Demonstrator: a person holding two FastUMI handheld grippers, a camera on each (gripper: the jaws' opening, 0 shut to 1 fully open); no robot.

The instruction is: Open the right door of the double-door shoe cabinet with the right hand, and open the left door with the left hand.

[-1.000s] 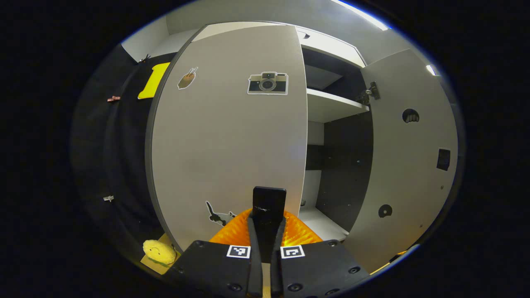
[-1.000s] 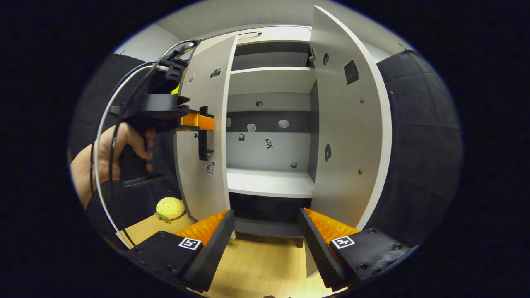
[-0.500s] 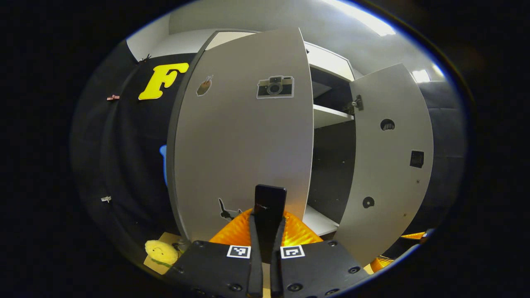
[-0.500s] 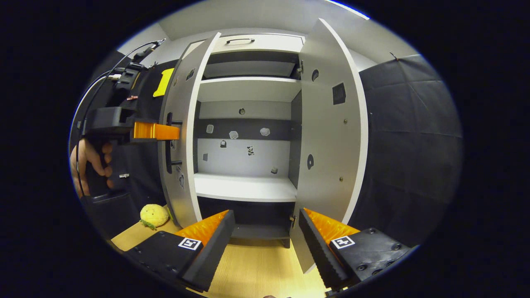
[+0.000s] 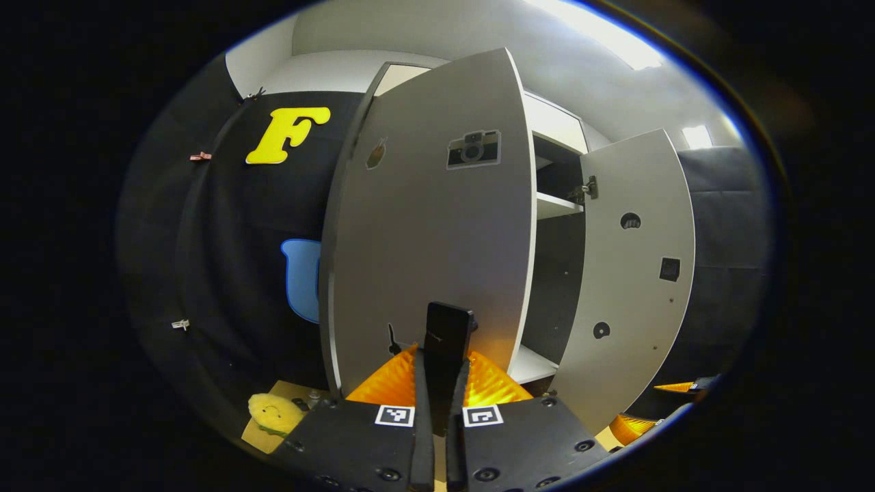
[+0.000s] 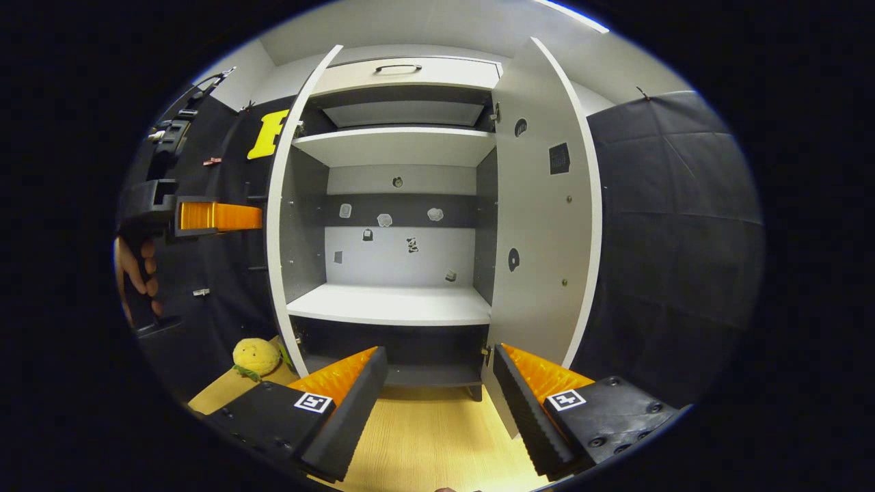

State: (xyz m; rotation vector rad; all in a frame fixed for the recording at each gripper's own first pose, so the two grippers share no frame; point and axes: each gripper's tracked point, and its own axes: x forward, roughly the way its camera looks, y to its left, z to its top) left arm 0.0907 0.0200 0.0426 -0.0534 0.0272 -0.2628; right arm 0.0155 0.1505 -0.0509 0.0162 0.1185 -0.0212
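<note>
Currently, left gripper view: left gripper (image 5: 437,372) clamped on the dark handle (image 5: 448,328) of the left door (image 5: 431,239), which is swung well out; right door (image 5: 632,273) also open, shelf edge between them. Yellow plush (image 5: 275,413) on the floor lower left.

Right gripper view: right gripper (image 6: 437,403) with fingers apart, holding nothing, facing the shoe cabinet (image 6: 396,205), shelves exposed. Right door stands open; left door seen edge-on, the other gripper at its handle, a hand (image 6: 133,266) behind.

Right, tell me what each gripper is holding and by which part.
Left gripper: shut on the grey left door's black bar handle, near its lower end. Right gripper: jaws open, holding nothing.
</note>
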